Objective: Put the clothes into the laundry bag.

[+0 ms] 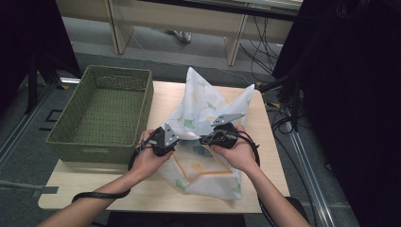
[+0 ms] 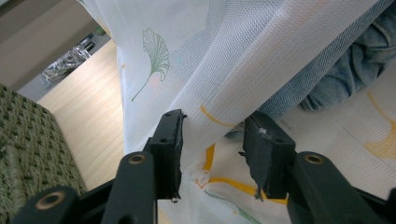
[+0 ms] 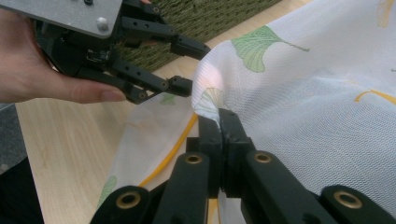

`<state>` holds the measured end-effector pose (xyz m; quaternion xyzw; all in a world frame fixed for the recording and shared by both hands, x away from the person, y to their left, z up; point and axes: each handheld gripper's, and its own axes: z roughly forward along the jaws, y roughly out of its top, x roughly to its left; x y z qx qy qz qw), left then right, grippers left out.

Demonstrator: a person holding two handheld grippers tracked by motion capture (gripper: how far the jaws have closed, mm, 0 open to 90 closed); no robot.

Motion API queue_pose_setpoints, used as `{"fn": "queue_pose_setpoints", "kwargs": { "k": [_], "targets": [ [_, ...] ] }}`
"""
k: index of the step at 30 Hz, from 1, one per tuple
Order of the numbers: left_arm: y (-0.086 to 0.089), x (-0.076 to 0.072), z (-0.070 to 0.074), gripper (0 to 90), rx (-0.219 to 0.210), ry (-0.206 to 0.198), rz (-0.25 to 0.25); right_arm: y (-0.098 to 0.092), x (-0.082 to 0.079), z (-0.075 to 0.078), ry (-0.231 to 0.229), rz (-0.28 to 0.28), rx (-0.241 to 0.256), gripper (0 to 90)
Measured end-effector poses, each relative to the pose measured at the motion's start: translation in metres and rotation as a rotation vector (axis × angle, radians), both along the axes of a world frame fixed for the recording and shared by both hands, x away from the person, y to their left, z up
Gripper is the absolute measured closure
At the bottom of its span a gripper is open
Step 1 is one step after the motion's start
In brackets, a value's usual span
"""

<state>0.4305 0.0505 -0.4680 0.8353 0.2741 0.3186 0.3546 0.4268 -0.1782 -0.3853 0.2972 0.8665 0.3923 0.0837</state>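
A white mesh cloth [image 1: 204,103] printed with green leaves and edged in yellow lies on the wooden table [image 1: 142,189], two corners standing up. Blue denim fabric [image 2: 345,70] shows under the cloth [image 2: 224,51]. My left gripper [image 1: 177,137] is open, and in the left gripper view a taut fold of cloth runs between the parted jaws of that gripper [image 2: 215,119]. My right gripper [image 3: 219,114] is shut on a raised edge of the cloth [image 3: 303,102]. Just beyond it, my left gripper [image 3: 194,67] holds its jaws apart at the same edge. Both meet mid-table, the right gripper [image 1: 201,140] tip to tip with the left.
A green woven basket [image 1: 94,151] with nothing in it stands on the table's left half, close beside my left hand [image 1: 149,161]. Its wall [image 2: 28,140] is next to the left gripper. Bare wood lies along the front edge. Cables [image 1: 283,123] hang off the right side.
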Motion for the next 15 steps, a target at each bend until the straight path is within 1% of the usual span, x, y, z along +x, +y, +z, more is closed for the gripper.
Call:
{"fn": "queue_pose_setpoints", "kwargs": {
  "k": [3, 4, 5, 6, 10, 12, 13, 14, 15],
  "targets": [
    [-0.0037, 0.0001, 0.0008, 61.2, 0.016, 0.003, -0.025, 0.0006, 0.0005, 0.0002, -0.006, 0.006, -0.002, 90.0],
    [-0.005, 0.0001, 0.0011, 62.5, 0.014, 0.002, -0.032, 0.0006, 0.0008, 0.0001, -0.009, 0.011, -0.006, 90.0],
    [-0.0062, 0.0001, 0.0014, 64.9, 0.012, -0.001, -0.035, 0.0007, 0.001, -0.0001, -0.008, 0.014, -0.007, 90.0],
    [-0.0067, 0.0002, 0.0022, 66.9, 0.021, -0.004, -0.042, 0.0008, 0.0009, -0.0003, -0.008, 0.013, -0.009, 90.0],
    [-0.0085, -0.0004, 0.0035, 75.3, 0.027, -0.008, -0.057, 0.0007, 0.0, -0.0005, -0.005, 0.01, -0.007, 90.0],
    [-0.0084, -0.0009, 0.0046, 80.8, 0.048, -0.014, -0.074, 0.0006, -0.0009, 0.0, -0.003, 0.005, -0.012, 90.0],
    [-0.0084, -0.001, 0.0048, 84.2, 0.052, -0.017, -0.081, 0.0006, -0.0009, 0.0, -0.003, 0.005, -0.012, 90.0],
    [-0.0081, -0.0008, 0.0052, 87.3, 0.051, -0.014, -0.089, 0.0008, -0.0021, 0.0001, 0.012, -0.007, -0.01, 90.0],
    [-0.0068, -0.0007, 0.0065, 88.5, 0.056, -0.006, -0.101, 0.0007, -0.0022, 0.0001, 0.016, -0.009, -0.013, 90.0]
  ]
}}
